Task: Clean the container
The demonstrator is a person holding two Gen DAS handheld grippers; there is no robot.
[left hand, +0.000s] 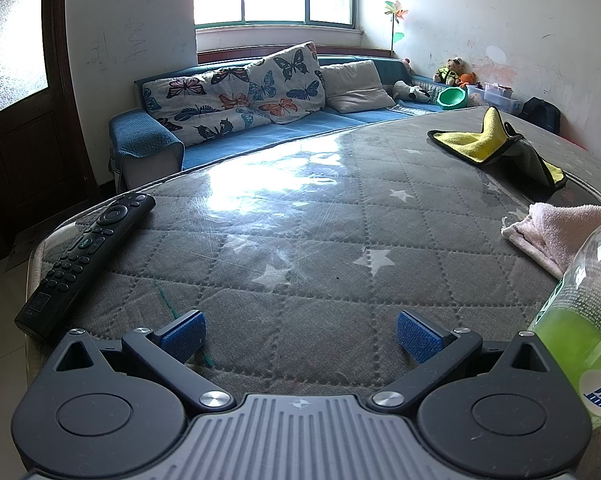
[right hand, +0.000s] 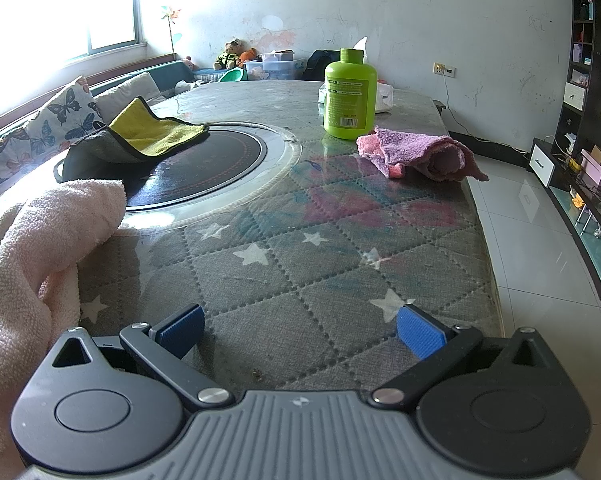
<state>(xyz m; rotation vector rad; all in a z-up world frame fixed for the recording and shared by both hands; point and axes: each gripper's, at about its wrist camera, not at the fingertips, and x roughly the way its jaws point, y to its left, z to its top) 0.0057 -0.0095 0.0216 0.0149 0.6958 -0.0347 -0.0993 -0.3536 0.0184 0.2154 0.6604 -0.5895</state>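
Note:
A clear plastic bottle (left hand: 580,320) with green contents and a green label stands at the right edge of the left wrist view, close beside my left gripper (left hand: 300,332). That gripper hovers low over the grey star-patterned table (left hand: 300,220), open and empty. A pale pink towel (left hand: 556,232) lies just beyond the bottle. In the right wrist view the same towel (right hand: 40,248) is heaped at the near left, beside my right gripper (right hand: 300,330), which is open and empty. An opaque green bottle (right hand: 350,94) stands upright at the far side, with a pink-purple cloth (right hand: 420,154) in front of it.
A black remote (left hand: 88,256) lies at the table's left edge. A yellow and grey cloth (right hand: 148,132) drapes over the round black cooktop (right hand: 204,168) set into the table. The table edge drops to a tiled floor (right hand: 540,240) on the right. A blue sofa (left hand: 260,120) stands behind.

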